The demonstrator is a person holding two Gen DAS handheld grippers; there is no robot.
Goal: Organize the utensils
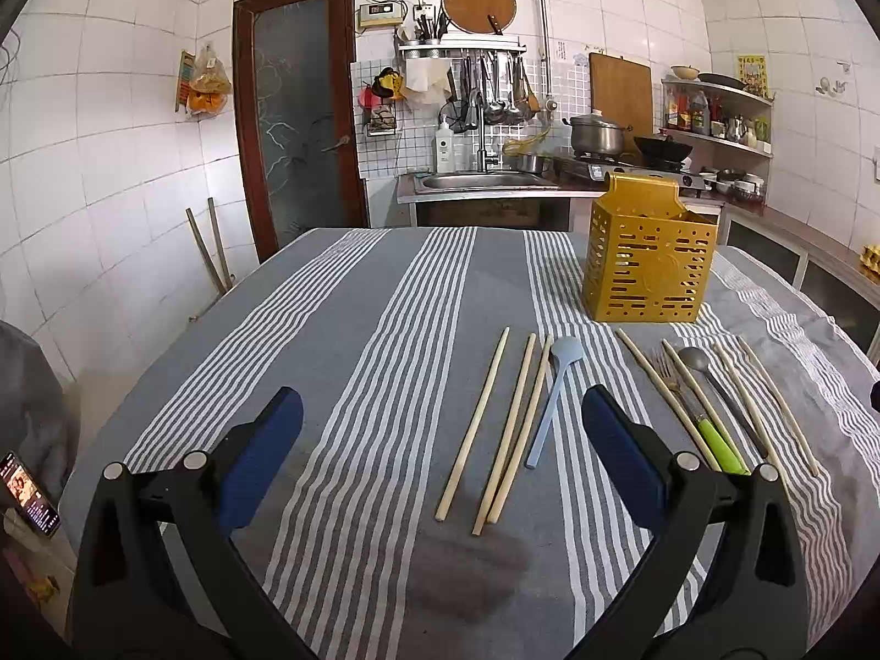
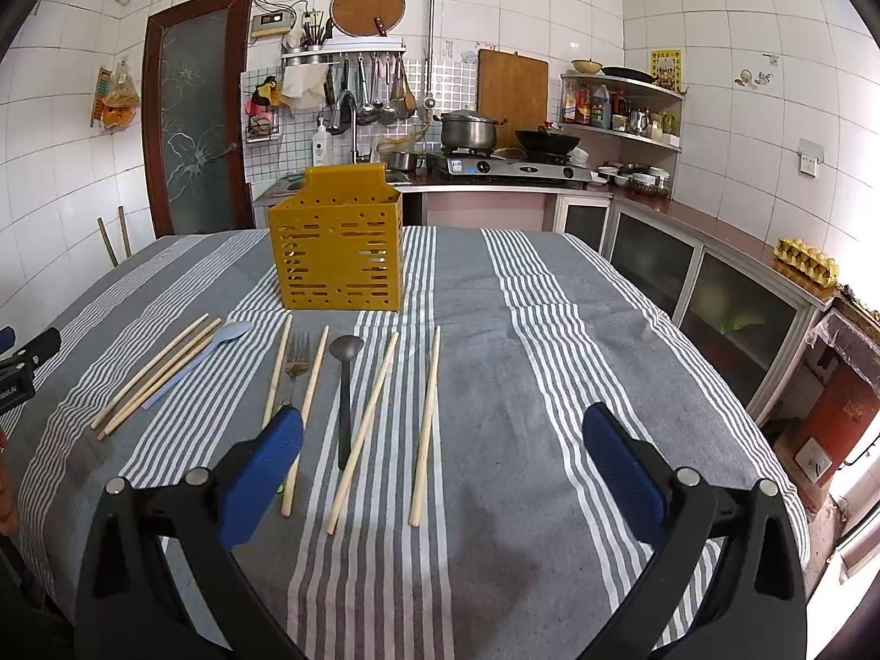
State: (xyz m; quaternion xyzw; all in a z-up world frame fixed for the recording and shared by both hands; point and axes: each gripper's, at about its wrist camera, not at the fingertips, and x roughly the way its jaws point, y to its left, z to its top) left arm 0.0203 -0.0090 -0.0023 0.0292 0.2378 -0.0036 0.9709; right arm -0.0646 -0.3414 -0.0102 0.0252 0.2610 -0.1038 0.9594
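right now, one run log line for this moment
stage: start | left gripper: open, empty | right gripper: open, empty | chopsticks, spoons, fork: on cloth | yellow holder: upright

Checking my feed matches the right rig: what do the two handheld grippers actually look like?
Both look identical. The left gripper and right gripper each have two black plastic arms forking into a V, silver round pivot pins at the joints, and flat blue textured pads on the fingers. No cables or sleeves show. In the right view, the left gripper's black body carries partial white lettering.
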